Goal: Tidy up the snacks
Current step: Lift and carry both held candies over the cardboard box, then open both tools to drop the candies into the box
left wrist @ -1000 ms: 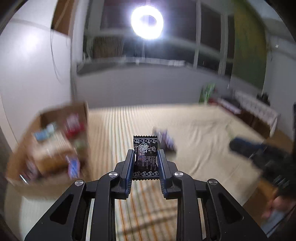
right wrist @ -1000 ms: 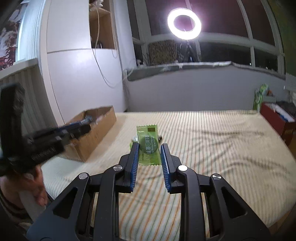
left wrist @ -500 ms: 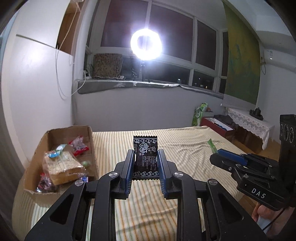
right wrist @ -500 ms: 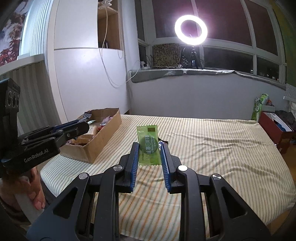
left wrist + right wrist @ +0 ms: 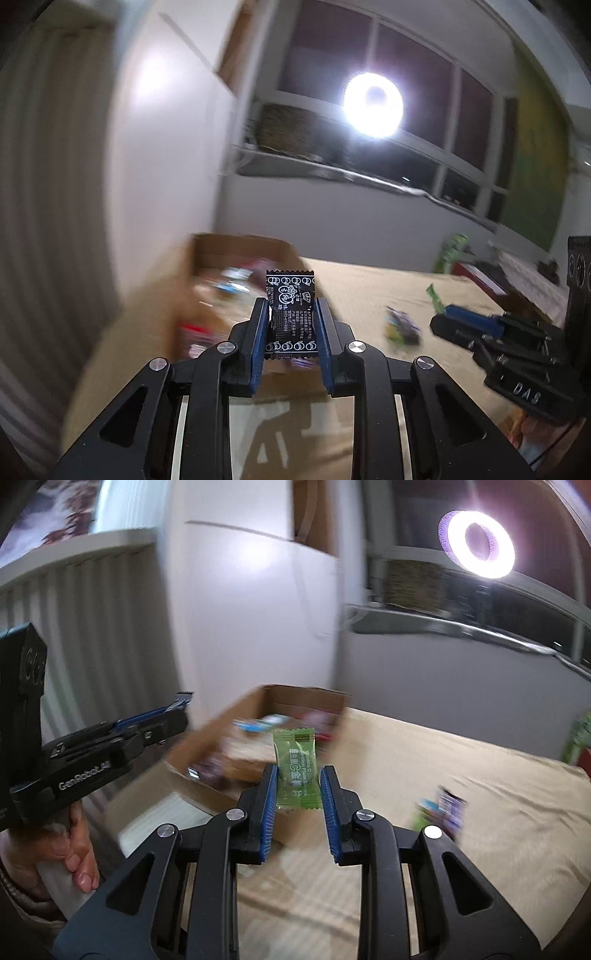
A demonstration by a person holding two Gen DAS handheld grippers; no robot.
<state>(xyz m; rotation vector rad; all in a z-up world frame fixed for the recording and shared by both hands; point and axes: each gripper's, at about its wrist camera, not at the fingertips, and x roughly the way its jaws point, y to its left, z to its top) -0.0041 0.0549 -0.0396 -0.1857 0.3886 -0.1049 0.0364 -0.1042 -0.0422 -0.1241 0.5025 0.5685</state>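
Two tools, one black packet (image 5: 290, 314), one green packet (image 5: 297, 771).

Both views have swung toward the open brown cardboard box (image 5: 236, 258) of snacks, which half a second ago sat off to the left and now lies blurred directly behind the left gripper (image 5: 291, 317) and the right gripper (image 5: 298, 786). The horizon now tilts, and the glowing white ring light (image 5: 373, 105) has shifted toward the right in both views.
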